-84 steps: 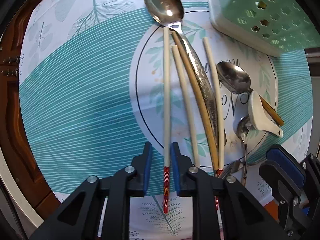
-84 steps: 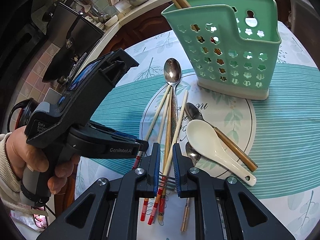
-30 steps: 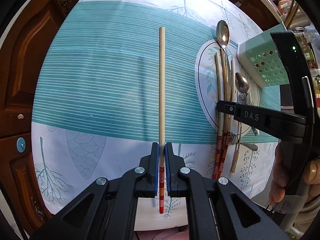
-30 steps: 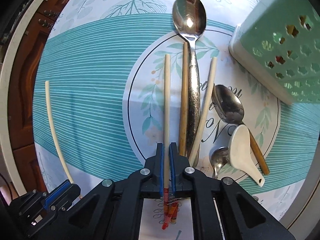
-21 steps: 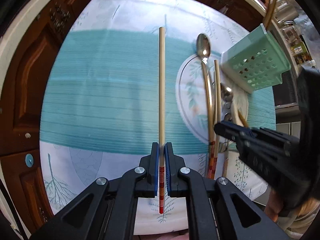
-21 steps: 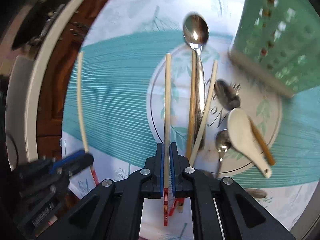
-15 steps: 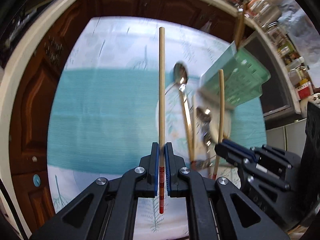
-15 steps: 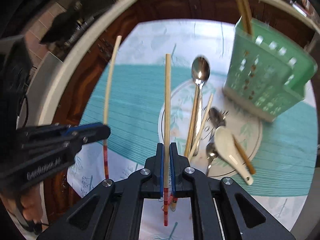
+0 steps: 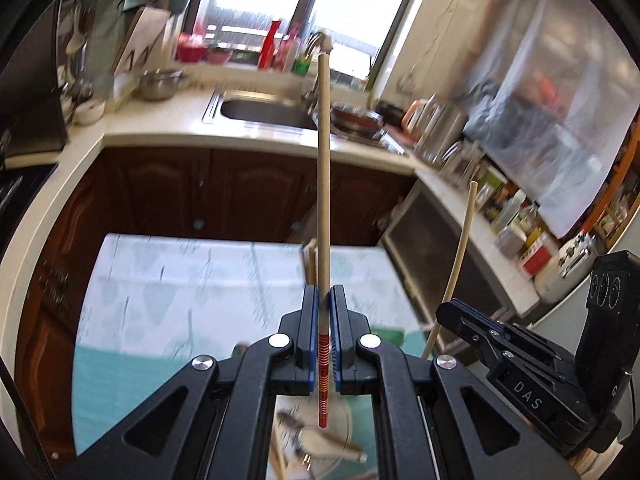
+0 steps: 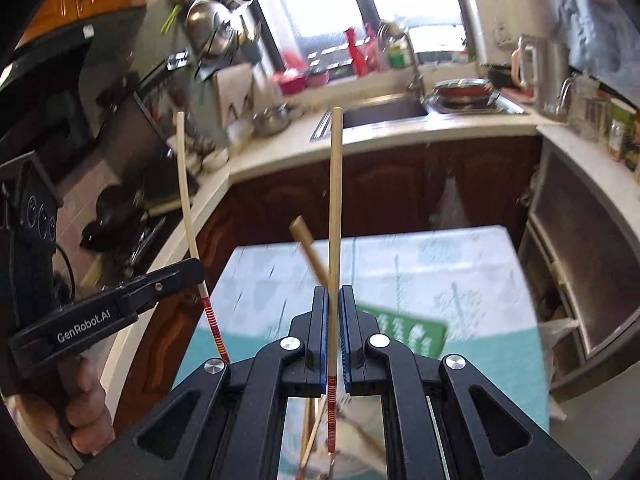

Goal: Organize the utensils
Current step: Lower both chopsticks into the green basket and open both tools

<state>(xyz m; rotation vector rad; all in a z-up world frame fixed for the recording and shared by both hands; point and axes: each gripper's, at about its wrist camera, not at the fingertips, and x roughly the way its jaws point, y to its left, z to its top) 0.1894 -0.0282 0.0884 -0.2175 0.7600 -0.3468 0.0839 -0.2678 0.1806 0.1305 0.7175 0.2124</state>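
In the left wrist view, the black left gripper (image 9: 323,312) with blue pads is seen closed tight on a pale wooden chopstick with a red-and-gold striped end (image 9: 323,184). The stick is clamped just above its striped part and runs straight toward 12 o'clock, its bare tip ending in front of the blurred window. The striped end hangs out below the pads toward 6 o'clock.

At 4 o'clock in the same view, the black right gripper (image 9: 450,314) is seen from the side, with a second pale chopstick (image 9: 460,256) rising from it toward 1 o'clock.

In the right wrist view, that right gripper (image 10: 334,312) is shown pinched shut on the second chopstick (image 10: 334,200), which also points to 12 o'clock, its striped end reaching down between the black arms. At 9 o'clock the left gripper (image 10: 192,268) is seen in profile, held by a person's hand (image 10: 86,416), with the first chopstick (image 10: 188,200) standing up from it and leaning slightly.

Both sticks are held in the air above a table covered with a white-and-teal leaf-patterned cloth (image 10: 472,280). A mint-green perforated plastic utensil holder (image 10: 404,334) is seen, blurred, just past the right gripper's pads at 1 o'clock, with a tan wooden stick (image 10: 308,252) rising from it. Beneath the left gripper, a white ceramic spoon (image 9: 324,440) is made out, blurred, on the cloth.
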